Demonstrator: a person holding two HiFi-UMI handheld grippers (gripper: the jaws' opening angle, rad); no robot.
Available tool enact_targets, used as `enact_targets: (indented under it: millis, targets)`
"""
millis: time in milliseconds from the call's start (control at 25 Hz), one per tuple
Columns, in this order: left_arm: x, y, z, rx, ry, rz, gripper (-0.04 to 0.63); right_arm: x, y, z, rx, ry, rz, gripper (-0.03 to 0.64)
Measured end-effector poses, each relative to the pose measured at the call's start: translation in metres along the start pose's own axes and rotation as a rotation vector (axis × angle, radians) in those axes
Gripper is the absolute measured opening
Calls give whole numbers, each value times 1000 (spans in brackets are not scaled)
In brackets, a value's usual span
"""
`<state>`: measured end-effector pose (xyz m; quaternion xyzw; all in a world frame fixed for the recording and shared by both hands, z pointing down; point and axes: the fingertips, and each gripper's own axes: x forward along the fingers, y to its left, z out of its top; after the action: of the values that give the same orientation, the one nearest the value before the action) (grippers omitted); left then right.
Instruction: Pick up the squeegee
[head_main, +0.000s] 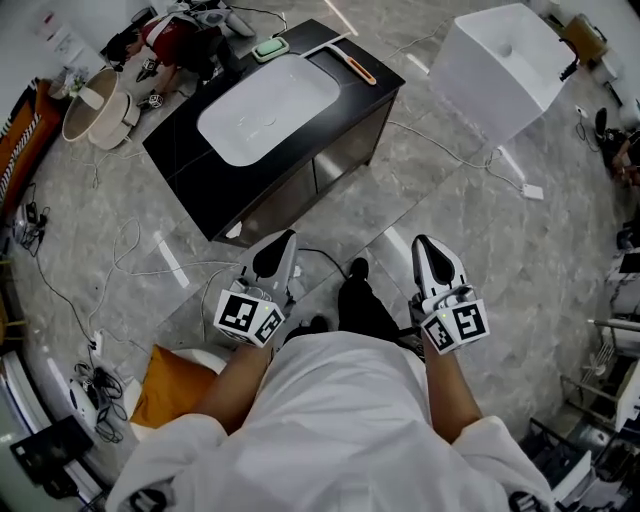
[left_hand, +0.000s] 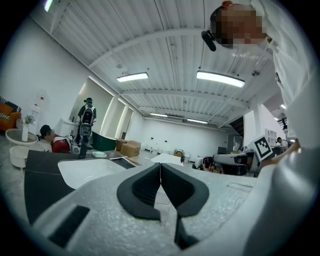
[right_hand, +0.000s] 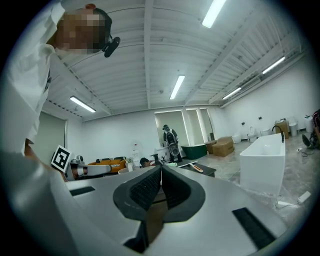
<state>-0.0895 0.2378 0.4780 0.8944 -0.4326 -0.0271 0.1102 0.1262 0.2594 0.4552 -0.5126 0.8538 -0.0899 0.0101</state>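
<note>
Both my tools are closed and empty: the left gripper (head_main: 284, 238) and right gripper (head_main: 423, 241) have jaws pressed together on nothing, held short of the black vanity (head_main: 190, 152). The squeegee (head_main: 350, 62) lies well ahead of both, on the countertop's far right corner, beyond the white basin (head_main: 265, 110).

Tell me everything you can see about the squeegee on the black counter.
The squeegee shows small in the head view. It has a slim orange handle joined to a pale, straight blade bar, making a T shape. It looks like plastic, though that is hard to confirm at this size. It lies flat on the black counter, near the far right corner, just right of the white basin. Only the counter touches it.
</note>
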Motion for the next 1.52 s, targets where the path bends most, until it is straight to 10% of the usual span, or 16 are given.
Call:
enact_targets:
  millis: [880, 1520]
  targets:
    - [220, 16, 50, 51, -15, 39, 17, 148, -155, 34, 70, -9, 199, 15]
    - [339, 110, 66, 21, -67, 96, 17, 280, -224, 56, 13, 57, 222, 15]
